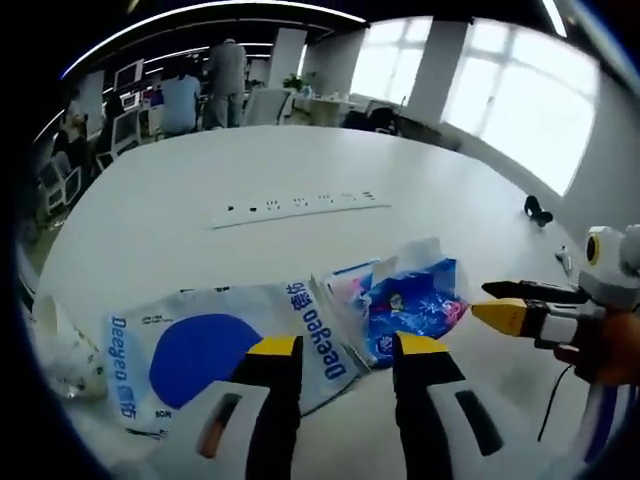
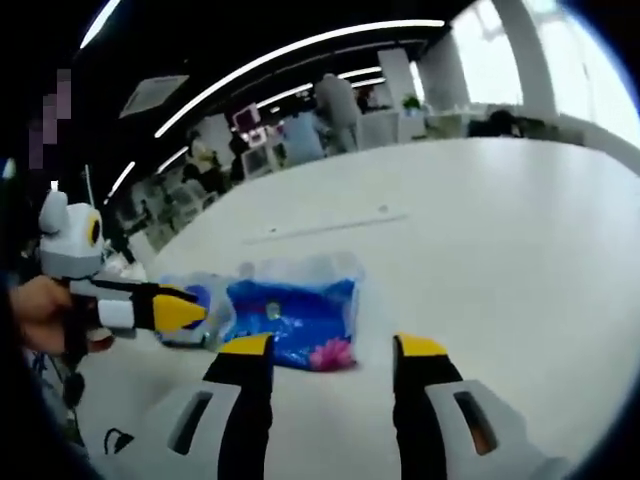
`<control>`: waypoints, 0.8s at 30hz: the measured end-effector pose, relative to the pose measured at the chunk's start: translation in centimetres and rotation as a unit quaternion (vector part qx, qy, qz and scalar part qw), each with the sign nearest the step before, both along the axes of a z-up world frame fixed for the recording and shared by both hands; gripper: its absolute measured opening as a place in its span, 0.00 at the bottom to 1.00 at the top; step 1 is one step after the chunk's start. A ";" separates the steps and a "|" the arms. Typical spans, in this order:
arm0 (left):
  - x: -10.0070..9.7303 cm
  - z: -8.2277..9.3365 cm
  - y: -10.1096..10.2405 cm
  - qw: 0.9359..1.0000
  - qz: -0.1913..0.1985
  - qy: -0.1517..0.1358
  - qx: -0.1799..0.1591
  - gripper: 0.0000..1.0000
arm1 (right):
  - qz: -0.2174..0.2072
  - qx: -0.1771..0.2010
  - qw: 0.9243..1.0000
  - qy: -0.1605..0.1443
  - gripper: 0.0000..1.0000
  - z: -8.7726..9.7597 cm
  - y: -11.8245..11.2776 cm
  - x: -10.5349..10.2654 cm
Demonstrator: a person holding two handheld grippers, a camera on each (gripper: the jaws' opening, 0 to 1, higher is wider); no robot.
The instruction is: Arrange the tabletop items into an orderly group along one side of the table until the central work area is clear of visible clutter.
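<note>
On the desk (image 1: 300, 160) both packs — blue wipes pack (image 1: 410, 305) and Deeyeo pack (image 1: 220, 345) — sit mid-table; my grippers' jaws gape wide, so I'd say barely started.

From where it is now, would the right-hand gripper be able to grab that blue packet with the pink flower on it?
Probably yes. The right gripper has its jaws apart, and the blue packet lies flat on the white table just ahead, with nothing between. The left gripper hovers beside the packet, not over it.
</note>
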State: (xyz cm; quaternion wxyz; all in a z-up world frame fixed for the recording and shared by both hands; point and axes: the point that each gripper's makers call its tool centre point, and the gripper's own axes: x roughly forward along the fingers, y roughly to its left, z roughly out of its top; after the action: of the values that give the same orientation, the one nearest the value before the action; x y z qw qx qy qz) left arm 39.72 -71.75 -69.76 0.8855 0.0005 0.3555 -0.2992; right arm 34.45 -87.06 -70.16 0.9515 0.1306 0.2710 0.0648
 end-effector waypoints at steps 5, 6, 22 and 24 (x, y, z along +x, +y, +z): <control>-1.2 0.0 0.7 0.999 -0.027 -0.011 0.018 0.40 | 0.007 -0.004 1.000 0.003 0.46 -0.1 0.5 -1.5; -1.4 0.0 0.8 0.999 -0.030 -0.014 0.019 0.42 | 0.008 -0.004 1.000 0.002 0.46 0.0 0.6 -2.0; -4.3 0.6 4.4 1.000 -0.013 -0.024 -0.002 0.54 | 0.018 -0.008 1.000 -0.006 0.56 0.6 1.5 -5.7; -4.5 0.6 4.7 1.000 -0.004 -0.020 -0.009 0.55 | 0.015 -0.008 1.000 -0.007 0.57 0.7 1.4 -6.0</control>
State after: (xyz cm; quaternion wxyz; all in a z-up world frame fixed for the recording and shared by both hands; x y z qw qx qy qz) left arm 35.25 -67.02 -69.17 0.8909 -0.0004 0.3353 -0.3064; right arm 28.44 -85.64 -69.42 0.9533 0.1185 0.2666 0.0779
